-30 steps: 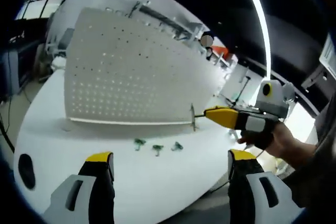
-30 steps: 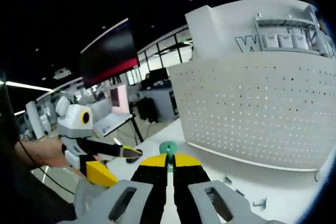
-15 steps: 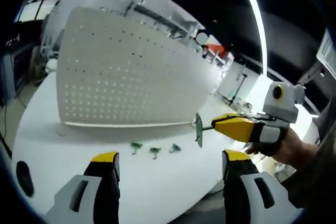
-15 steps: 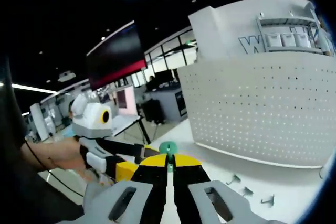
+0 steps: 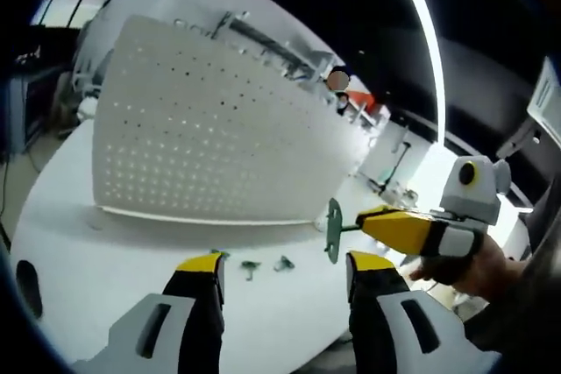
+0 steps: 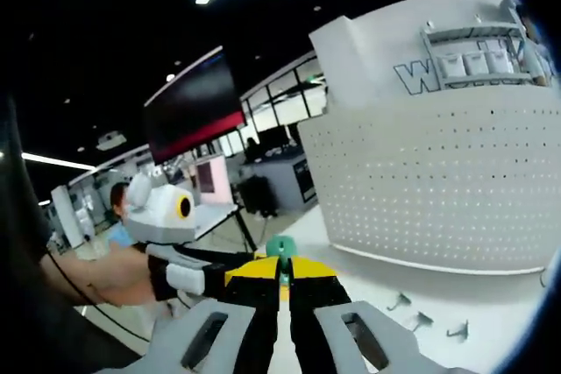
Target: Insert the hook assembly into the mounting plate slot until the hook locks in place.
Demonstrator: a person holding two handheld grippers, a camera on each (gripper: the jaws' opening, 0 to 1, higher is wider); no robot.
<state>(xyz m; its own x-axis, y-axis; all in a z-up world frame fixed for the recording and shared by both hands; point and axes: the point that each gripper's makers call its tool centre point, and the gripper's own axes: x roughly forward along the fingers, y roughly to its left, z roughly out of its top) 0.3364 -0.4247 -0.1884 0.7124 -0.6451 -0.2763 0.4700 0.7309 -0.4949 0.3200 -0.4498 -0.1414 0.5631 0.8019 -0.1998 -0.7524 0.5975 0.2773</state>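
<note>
Right tongs (image 6: 280,279): jaws pressed together on a green hook (image 5: 333,230), held in the air off the counter (image 5: 105,260), near the lower corner of the upright white pegboard (image 5: 202,137). Left tongs (image 5: 282,271): jaws apart, holding nothing, above the counter edge. Three small green hooks (image 6: 427,320) lie on the counter before the pegboard.
</note>
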